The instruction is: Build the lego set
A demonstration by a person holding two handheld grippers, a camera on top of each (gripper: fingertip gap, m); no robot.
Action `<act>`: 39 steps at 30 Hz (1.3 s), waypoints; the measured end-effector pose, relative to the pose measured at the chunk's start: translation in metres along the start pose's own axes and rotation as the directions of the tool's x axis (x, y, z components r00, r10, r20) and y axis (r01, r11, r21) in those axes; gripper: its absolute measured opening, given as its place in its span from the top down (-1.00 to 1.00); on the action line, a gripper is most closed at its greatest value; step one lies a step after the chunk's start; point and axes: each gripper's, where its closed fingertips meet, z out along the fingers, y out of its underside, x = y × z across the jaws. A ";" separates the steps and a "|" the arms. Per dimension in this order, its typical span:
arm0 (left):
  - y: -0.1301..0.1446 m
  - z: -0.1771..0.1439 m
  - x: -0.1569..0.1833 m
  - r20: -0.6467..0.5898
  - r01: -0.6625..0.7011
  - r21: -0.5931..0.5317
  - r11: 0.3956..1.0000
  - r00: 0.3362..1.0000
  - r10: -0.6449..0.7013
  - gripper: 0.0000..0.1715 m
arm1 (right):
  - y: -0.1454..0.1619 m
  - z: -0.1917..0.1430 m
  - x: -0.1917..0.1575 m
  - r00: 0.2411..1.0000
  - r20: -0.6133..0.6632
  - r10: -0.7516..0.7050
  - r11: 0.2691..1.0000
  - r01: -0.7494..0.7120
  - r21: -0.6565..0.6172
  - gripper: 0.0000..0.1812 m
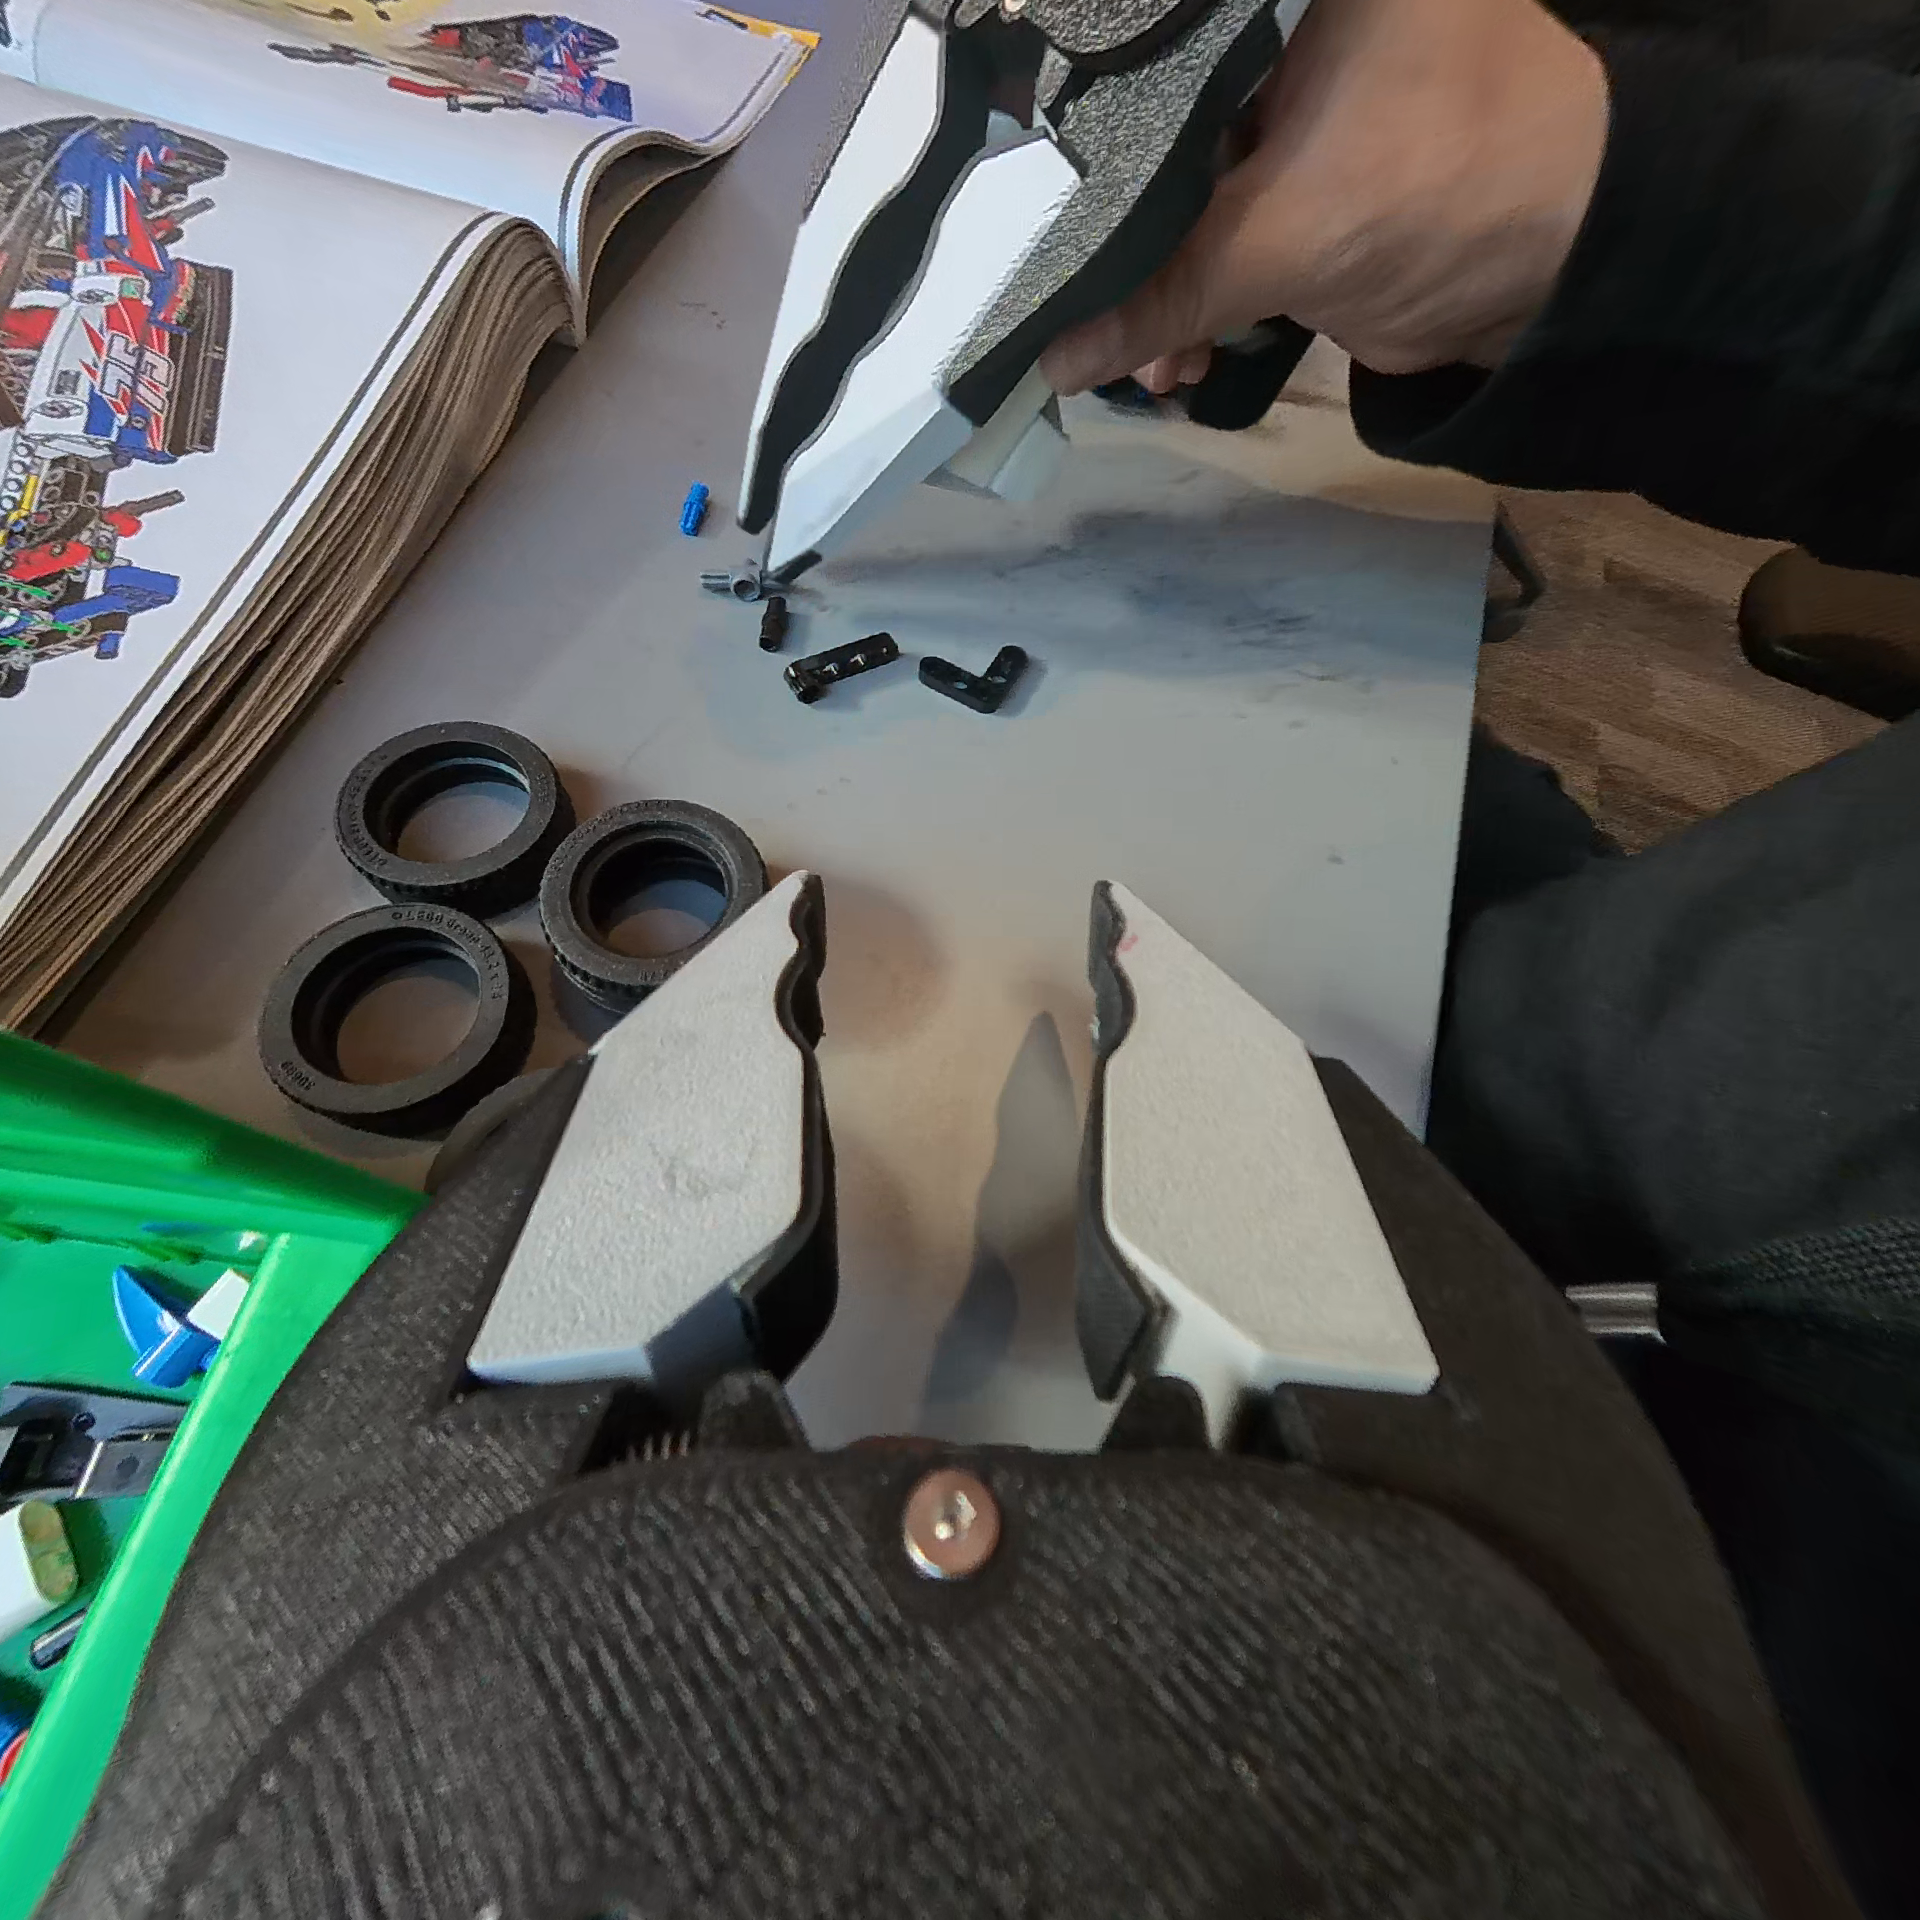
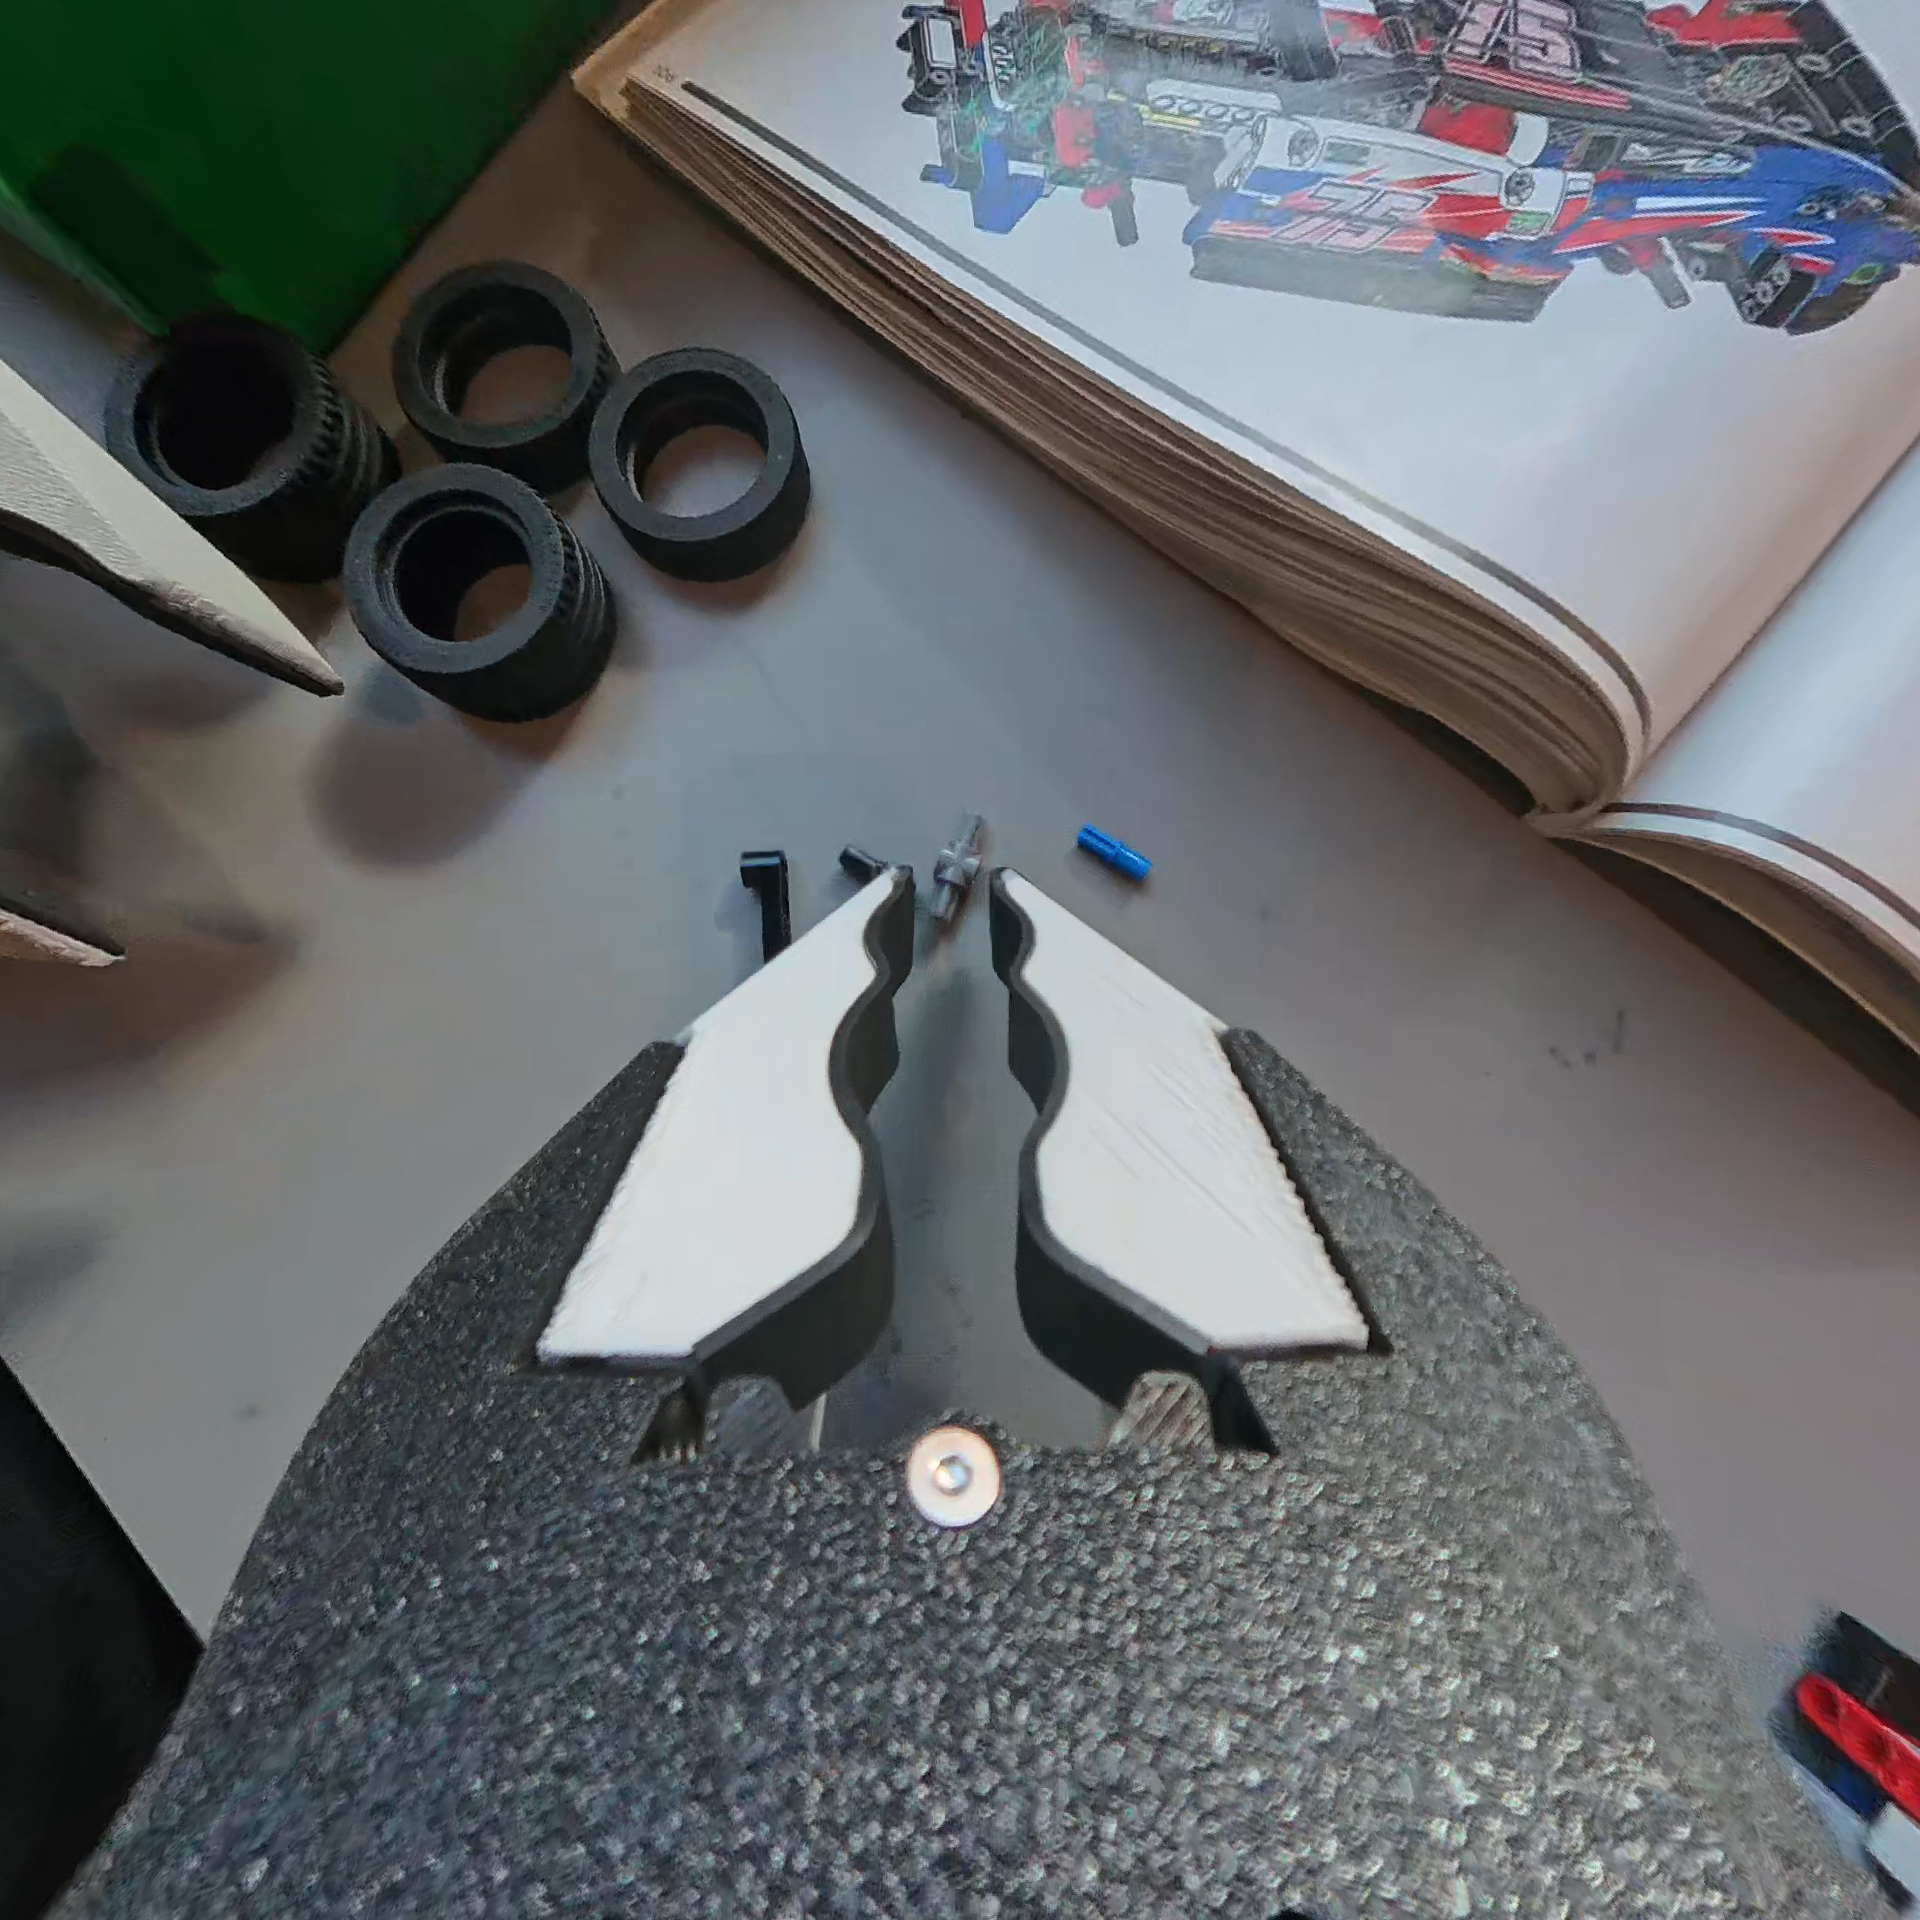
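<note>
My right gripper (image 2: 948, 883) is low over the grey table, jaws a narrow gap apart. A small grey connector piece (image 2: 954, 864) lies at its tips, partly between them, and I see no contact. A blue pin (image 2: 1112, 852) lies just right of it. A black pin (image 2: 862, 860) and a black L-piece (image 2: 769, 894) lie to the left. In the left wrist view the right gripper (image 1: 764, 530) points down at the connector (image 1: 744, 584). A black beam (image 1: 840, 665) lies nearby. My left gripper (image 1: 956, 894) is open and empty, nearer the table's front.
Several black tyres (image 1: 452, 816) lie left of my left gripper; they also show in the right wrist view (image 2: 696, 462). An open instruction book (image 2: 1351, 364) lies behind the parts. A green bin (image 1: 156, 1351) holds loose pieces. Red and black pieces (image 2: 1860, 1725) lie at bottom right. Spacing between my two grippers at the tips: around 12 centimeters.
</note>
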 end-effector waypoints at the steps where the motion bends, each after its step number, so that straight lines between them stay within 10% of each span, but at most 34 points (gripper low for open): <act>1: 0.000 0.000 -0.001 0.006 -0.003 -0.001 1.000 1.000 0.003 0.42 | 0.000 0.002 -0.001 1.000 0.010 0.008 1.000 -0.008 0.001 0.85; 26: 0.004 0.007 -0.003 0.079 -0.098 -0.056 0.994 0.992 0.102 0.44 | 0.012 0.000 -0.001 0.998 0.065 0.017 0.999 -0.014 -0.048 0.93; 32: -0.008 0.014 -0.006 0.176 -0.302 -0.067 0.951 0.935 0.309 0.36 | 0.009 -0.021 -0.027 0.983 0.179 0.037 0.999 -0.033 -0.024 0.94; 39: -0.029 0.033 -0.008 0.221 -0.500 -0.145 0.854 0.825 0.521 0.72 | 0.010 -0.044 -0.067 0.934 0.357 0.017 0.999 -0.004 -0.036 0.94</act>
